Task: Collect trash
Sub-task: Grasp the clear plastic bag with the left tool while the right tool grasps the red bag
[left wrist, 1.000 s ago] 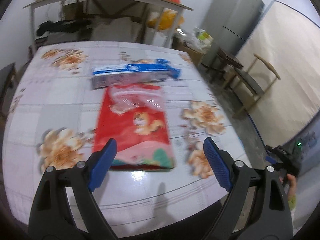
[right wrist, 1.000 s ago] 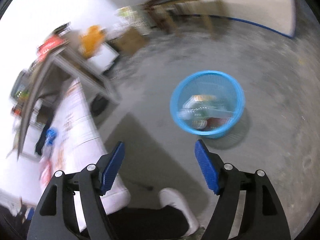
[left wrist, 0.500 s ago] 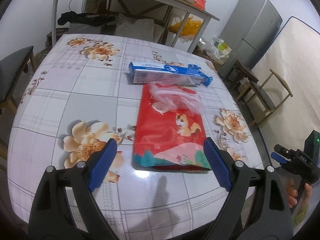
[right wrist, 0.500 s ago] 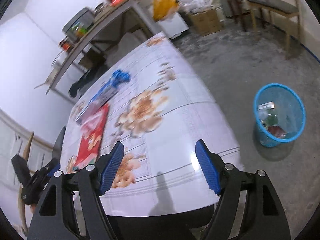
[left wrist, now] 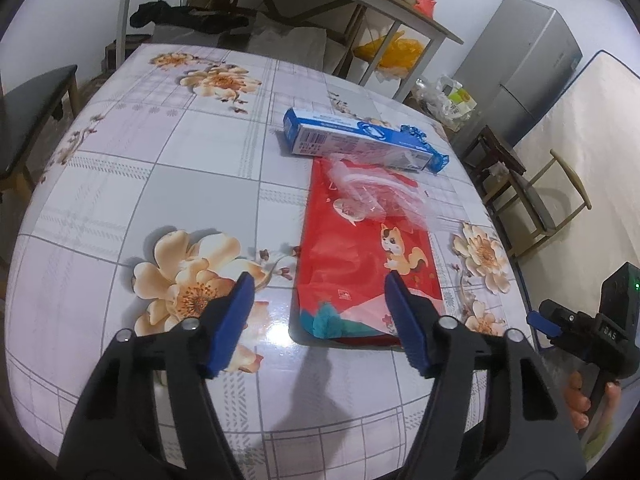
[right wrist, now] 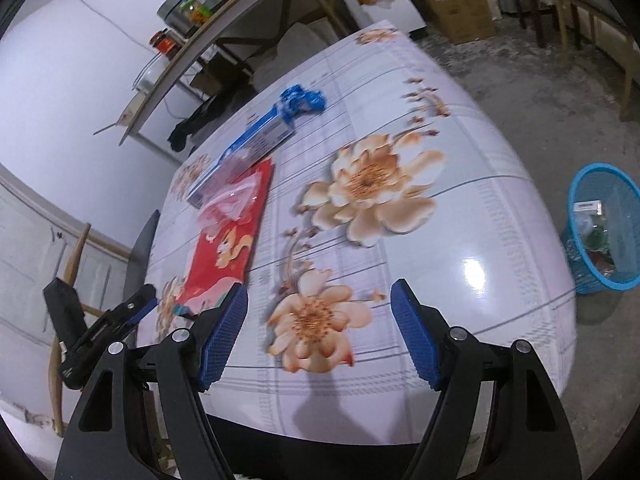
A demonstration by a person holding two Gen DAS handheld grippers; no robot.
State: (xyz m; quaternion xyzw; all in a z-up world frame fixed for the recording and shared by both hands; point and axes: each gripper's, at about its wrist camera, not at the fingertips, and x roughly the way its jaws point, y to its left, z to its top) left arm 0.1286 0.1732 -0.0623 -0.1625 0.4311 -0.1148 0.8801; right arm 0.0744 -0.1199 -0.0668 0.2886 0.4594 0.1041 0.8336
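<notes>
Reaching step of trash collection, judged from the layout. Left gripper (left wrist: 316, 322) hovering over the floral table (left wrist: 120, 184), jaws closing with nothing pinched yet; near edge of the red snack bag (left wrist: 360, 264) just ahead of the tips, toward the right finger. Clear plastic wrapper (left wrist: 368, 196) lying on the bag's far half, blue carton (left wrist: 352, 142) beyond it. Right gripper (right wrist: 320, 336) wide and empty above bare tablecloth; blue mesh bin (right wrist: 604, 232) on the floor off to its right, already holding scraps. Next: dip lower, straddle the bag's edge, pinch, carry to the bin.
</notes>
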